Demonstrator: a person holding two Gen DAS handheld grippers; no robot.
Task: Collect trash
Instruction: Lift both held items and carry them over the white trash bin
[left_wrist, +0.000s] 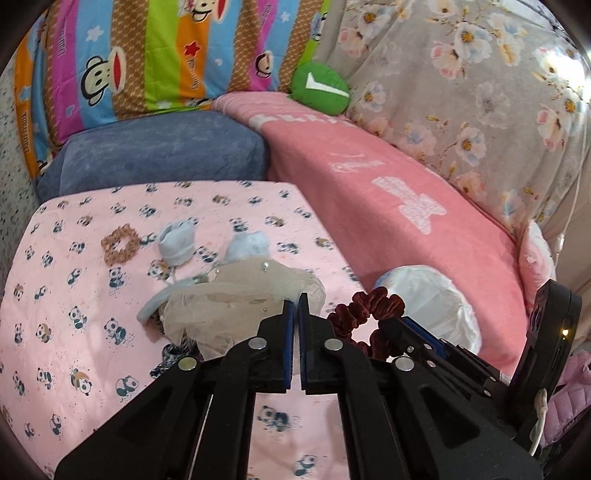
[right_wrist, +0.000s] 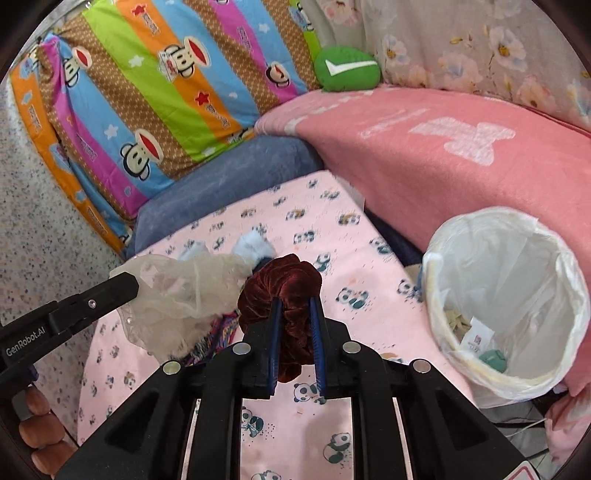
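Right tongs (right_wrist: 295, 314) pinch the dark red scrunchie (right_wrist: 280, 288), lifted over the panda sheet (right_wrist: 332, 229). Left tongs (left_wrist: 296, 310) look nearly closed on beige mesh fabric (left_wrist: 236, 295); grip itself hidden, so I can't confirm. Step, I judge: carry to bin. Next I swing right over the lined trash bin (right_wrist: 436, 258), then release. Blue socks (left_wrist: 177, 240), brown scrunchie (left_wrist: 120, 243) farther out.

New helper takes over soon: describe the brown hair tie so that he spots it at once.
Start at the pink panda-print sheet. Toward its far left part, left of two small pale blue socks, lies the brown hair tie, flat and alone. Unlike the dark red hair tie held in the right gripper, it is light brown, patterned, and no gripper touches it.
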